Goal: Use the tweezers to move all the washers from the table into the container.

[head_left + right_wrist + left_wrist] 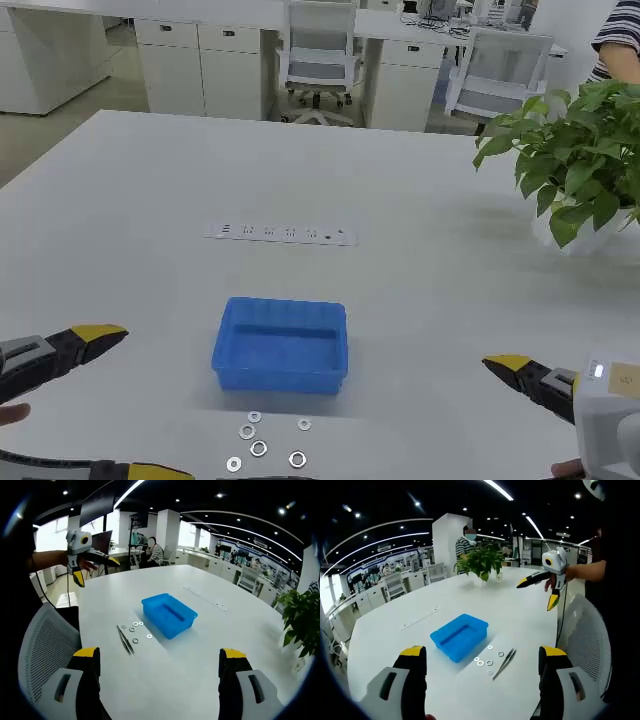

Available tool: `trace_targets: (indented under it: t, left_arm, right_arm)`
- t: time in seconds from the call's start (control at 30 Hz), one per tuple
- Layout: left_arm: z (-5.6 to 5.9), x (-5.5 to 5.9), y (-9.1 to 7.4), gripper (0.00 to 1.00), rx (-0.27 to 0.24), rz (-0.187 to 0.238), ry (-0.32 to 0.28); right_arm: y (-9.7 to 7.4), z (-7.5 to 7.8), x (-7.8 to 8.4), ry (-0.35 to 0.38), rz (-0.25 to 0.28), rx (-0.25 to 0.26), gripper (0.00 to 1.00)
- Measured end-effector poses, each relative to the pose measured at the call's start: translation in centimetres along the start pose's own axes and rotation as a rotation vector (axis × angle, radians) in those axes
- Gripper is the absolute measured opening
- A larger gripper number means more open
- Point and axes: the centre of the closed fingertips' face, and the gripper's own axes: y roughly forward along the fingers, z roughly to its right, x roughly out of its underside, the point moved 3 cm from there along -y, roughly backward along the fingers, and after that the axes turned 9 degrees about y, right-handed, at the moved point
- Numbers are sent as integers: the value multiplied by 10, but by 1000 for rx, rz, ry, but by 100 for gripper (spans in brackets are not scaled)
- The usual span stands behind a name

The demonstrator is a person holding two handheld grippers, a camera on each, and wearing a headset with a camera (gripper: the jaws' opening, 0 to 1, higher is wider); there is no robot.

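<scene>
White office worktop (420, 300) carries a blue container (281, 345); washers (258, 448) and tweezers (504, 663) lie on its near side. Left gripper (482, 652) and right gripper (160, 654): fingers spread, empty.

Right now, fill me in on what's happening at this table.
A person holds the left gripper and right gripper open above the white table, gripping nothing. Six washers lie loose on it beside the blue container, which looks empty. The tweezers lie next to the washers, untouched.
</scene>
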Motion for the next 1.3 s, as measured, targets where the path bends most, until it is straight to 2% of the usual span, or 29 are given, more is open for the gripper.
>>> trace_targets:
  t: [1.3]
  left_arm:
    - [1, -1, 0, 99, 1, 7, 8]
  right_arm:
    - [-3, 0, -2, -17, 3, -12, 100]
